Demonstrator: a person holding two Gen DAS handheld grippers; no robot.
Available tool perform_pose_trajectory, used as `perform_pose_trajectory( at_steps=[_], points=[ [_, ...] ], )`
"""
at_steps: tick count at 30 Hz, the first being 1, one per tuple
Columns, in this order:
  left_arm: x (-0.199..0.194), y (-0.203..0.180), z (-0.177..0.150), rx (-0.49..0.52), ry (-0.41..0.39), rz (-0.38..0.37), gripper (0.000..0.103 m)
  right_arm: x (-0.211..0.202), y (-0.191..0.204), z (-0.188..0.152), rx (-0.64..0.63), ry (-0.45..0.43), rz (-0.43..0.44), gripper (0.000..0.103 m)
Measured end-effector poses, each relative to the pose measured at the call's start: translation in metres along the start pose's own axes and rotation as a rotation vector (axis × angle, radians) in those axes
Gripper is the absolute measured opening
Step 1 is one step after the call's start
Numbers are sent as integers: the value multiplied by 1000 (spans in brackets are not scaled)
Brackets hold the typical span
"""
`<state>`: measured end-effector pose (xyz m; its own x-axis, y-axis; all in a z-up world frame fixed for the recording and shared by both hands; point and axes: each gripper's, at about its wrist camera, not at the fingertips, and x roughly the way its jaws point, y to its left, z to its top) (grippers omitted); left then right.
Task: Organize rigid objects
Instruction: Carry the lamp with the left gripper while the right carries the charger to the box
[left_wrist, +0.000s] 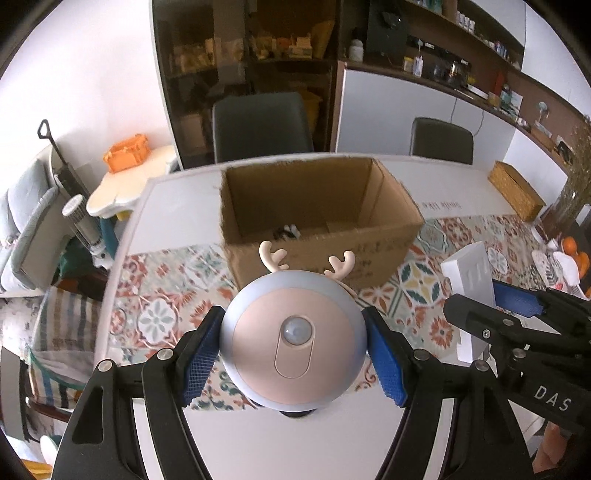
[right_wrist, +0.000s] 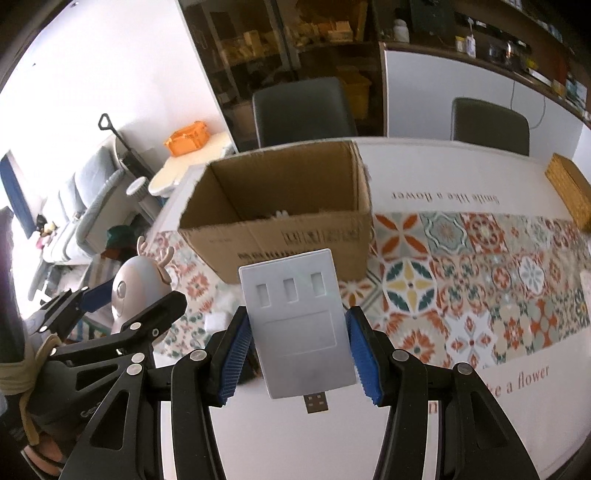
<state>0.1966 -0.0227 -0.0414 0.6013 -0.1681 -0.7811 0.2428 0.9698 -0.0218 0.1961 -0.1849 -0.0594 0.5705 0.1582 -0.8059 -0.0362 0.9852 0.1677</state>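
Note:
My left gripper (left_wrist: 293, 345) is shut on a round grey-and-pink deer lamp (left_wrist: 293, 332) with small antlers, held above the table in front of an open cardboard box (left_wrist: 317, 206). My right gripper (right_wrist: 299, 347) is shut on a flat white USB device (right_wrist: 299, 321) with a USB plug at its lower end, also held in front of the box (right_wrist: 280, 206). In the right wrist view the lamp (right_wrist: 129, 291) and left gripper (right_wrist: 125, 299) are at the left. In the left wrist view the white device (left_wrist: 471, 266) and right gripper (left_wrist: 491, 299) are at the right. Small items lie inside the box.
The table (left_wrist: 177, 192) carries a patterned tile runner (right_wrist: 480, 266). A woven box (right_wrist: 570, 192) sits at the far right. Two dark chairs (left_wrist: 262, 125) stand behind the table. An orange basket (left_wrist: 127, 153) rests on a small side table at the left.

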Motion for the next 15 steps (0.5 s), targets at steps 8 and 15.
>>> perform_pose_trajectory(
  at_steps=[8,15],
  points=[
    [-3,11,28,-6,-37,10,74,3,10,30,-27,-36,12,53],
    [9,18,53,-2,-47,16,74,9,13,56,-43,-56,3,53]
  ],
)
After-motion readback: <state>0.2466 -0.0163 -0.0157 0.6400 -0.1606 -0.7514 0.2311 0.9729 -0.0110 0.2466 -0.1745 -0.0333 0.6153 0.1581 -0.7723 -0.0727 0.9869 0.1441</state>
